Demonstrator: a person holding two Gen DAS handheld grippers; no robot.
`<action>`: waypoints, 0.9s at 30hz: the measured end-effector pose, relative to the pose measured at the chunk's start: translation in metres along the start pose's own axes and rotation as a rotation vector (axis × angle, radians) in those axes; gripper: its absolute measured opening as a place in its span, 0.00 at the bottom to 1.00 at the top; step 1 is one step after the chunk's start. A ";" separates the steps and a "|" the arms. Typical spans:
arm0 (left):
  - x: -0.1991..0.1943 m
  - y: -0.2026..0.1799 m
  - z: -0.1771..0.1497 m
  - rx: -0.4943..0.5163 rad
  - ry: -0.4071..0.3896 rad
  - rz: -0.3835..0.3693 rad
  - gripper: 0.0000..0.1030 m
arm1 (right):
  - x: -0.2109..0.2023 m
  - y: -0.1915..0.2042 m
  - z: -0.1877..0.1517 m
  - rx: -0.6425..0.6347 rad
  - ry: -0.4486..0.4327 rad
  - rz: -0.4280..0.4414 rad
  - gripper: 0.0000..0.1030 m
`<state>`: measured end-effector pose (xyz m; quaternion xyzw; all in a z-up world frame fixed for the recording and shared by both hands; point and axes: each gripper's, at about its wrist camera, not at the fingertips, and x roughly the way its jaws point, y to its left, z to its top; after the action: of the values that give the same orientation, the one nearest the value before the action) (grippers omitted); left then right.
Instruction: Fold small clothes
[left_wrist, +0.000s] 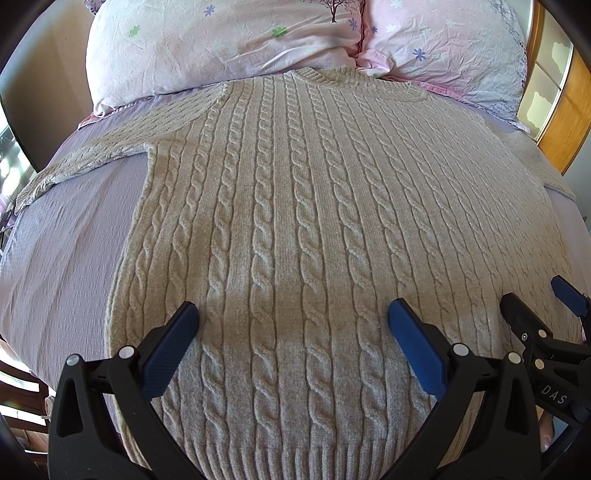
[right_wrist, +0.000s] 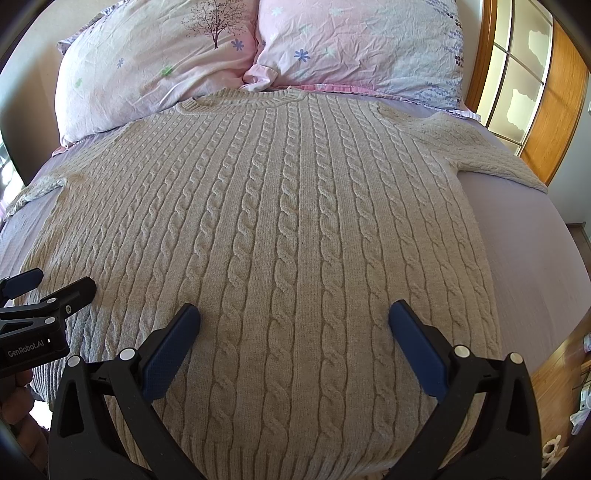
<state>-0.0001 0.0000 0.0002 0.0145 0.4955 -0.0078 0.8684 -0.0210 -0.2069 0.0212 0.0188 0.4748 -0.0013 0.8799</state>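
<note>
A beige cable-knit sweater (left_wrist: 295, 206) lies flat and face up on the bed, neck toward the pillows, hem toward me; it also shows in the right wrist view (right_wrist: 288, 221). Its left sleeve (left_wrist: 85, 158) stretches out to the left and its right sleeve (right_wrist: 491, 155) to the right. My left gripper (left_wrist: 293, 317) is open and empty, hovering over the lower left part of the sweater. My right gripper (right_wrist: 293, 317) is open and empty over the lower right part. Each gripper shows at the edge of the other's view: the right one (left_wrist: 546, 306), the left one (right_wrist: 48, 288).
The sweater lies on a lilac bedsheet (left_wrist: 66, 258). Two pink flowered pillows (right_wrist: 155, 62) (right_wrist: 362, 44) lie at the head of the bed. A wooden-framed door or window (right_wrist: 524, 85) stands to the right. Wooden floor (right_wrist: 557, 373) with small items lies beyond the bed's right edge.
</note>
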 end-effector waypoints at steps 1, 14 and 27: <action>0.000 0.000 0.000 0.000 0.000 0.000 0.98 | 0.000 0.000 0.000 0.000 0.000 0.000 0.99; 0.000 0.000 0.000 0.000 -0.001 0.000 0.98 | -0.002 0.000 -0.002 0.000 0.001 0.000 0.99; 0.000 0.000 0.000 0.000 -0.002 0.000 0.98 | -0.002 0.000 -0.002 0.000 0.001 0.000 0.99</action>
<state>0.0000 0.0000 0.0002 0.0145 0.4946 -0.0078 0.8690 -0.0238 -0.2072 0.0212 0.0188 0.4752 -0.0014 0.8797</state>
